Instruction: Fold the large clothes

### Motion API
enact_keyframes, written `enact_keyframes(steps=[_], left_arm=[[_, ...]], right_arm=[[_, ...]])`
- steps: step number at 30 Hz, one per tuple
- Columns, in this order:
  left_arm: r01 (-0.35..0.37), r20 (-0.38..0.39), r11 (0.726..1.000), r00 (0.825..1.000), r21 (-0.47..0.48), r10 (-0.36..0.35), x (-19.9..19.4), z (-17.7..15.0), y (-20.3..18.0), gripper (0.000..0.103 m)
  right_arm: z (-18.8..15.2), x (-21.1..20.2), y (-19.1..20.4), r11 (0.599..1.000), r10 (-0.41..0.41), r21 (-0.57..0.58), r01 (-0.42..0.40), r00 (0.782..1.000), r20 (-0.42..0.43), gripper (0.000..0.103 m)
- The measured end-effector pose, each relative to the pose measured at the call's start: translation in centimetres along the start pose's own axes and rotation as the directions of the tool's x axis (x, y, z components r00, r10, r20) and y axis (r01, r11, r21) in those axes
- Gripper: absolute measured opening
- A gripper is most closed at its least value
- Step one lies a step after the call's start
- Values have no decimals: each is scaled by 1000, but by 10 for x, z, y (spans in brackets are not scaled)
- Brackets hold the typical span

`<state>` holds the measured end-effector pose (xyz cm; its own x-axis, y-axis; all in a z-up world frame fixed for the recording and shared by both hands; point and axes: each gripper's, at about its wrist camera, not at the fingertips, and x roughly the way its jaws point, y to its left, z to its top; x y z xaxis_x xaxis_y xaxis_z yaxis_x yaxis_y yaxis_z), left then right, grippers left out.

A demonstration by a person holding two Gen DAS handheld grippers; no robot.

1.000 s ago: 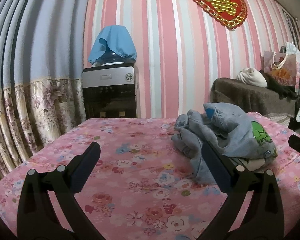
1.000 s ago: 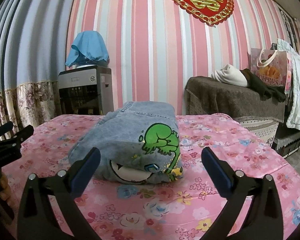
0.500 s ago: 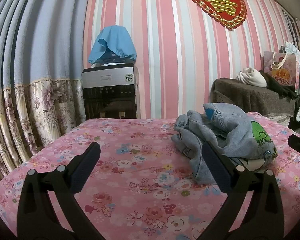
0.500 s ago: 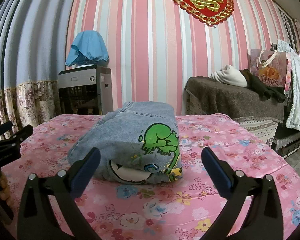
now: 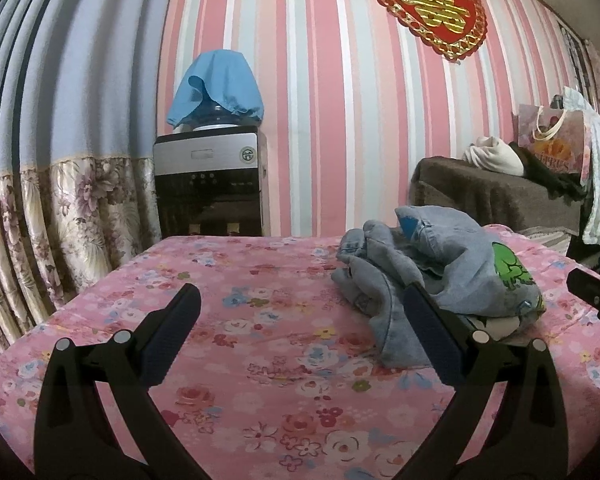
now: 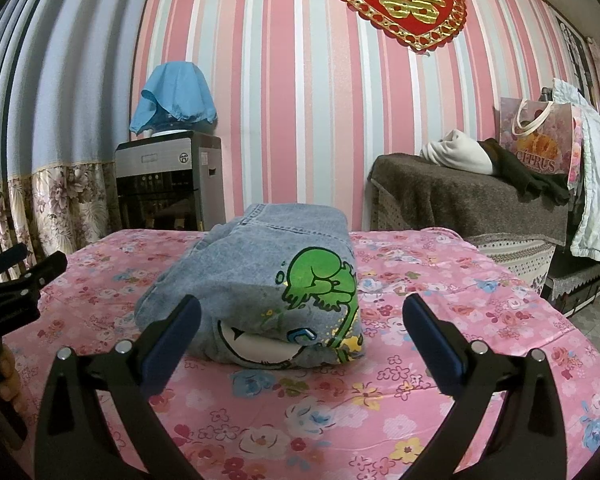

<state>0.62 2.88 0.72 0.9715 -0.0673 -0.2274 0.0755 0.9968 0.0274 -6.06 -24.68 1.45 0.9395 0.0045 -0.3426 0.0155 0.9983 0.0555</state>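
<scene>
A light-blue denim garment (image 6: 268, 284) with a green cartoon print lies folded into a thick bundle on the pink floral bedsheet (image 6: 440, 312). In the left wrist view the garment (image 5: 440, 268) lies to the right, its loose folds facing me. My left gripper (image 5: 300, 320) is open and empty over the sheet, left of the bundle. My right gripper (image 6: 300, 324) is open and empty just in front of the bundle, apart from it. The left gripper also shows at the left edge of the right wrist view (image 6: 16, 276).
A water dispenser (image 5: 210, 184) with a blue cloth cover stands against the striped wall behind the bed. A brown-covered bench (image 6: 472, 200) with clothes and a gift bag (image 6: 540, 140) stands at the right. Curtains (image 5: 40, 160) hang at the left.
</scene>
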Motion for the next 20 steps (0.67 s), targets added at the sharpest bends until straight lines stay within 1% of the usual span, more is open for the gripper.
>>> enact_keyframes(steps=[10, 14, 20], left_arm=[[37, 13, 999, 999, 3, -37, -2, -2, 4, 100], [34, 14, 999, 999, 20, -34, -2, -2, 2, 100], [33, 8, 999, 999, 16, -33, -3, -3, 2, 100]], right_arm=[[0, 0, -1, 1000, -4, 4, 4, 1000, -2, 101], [1, -1, -1, 1000, -7, 5, 7, 1000, -1, 101], [1, 0, -2, 1000, -6, 4, 6, 1000, -1, 101]])
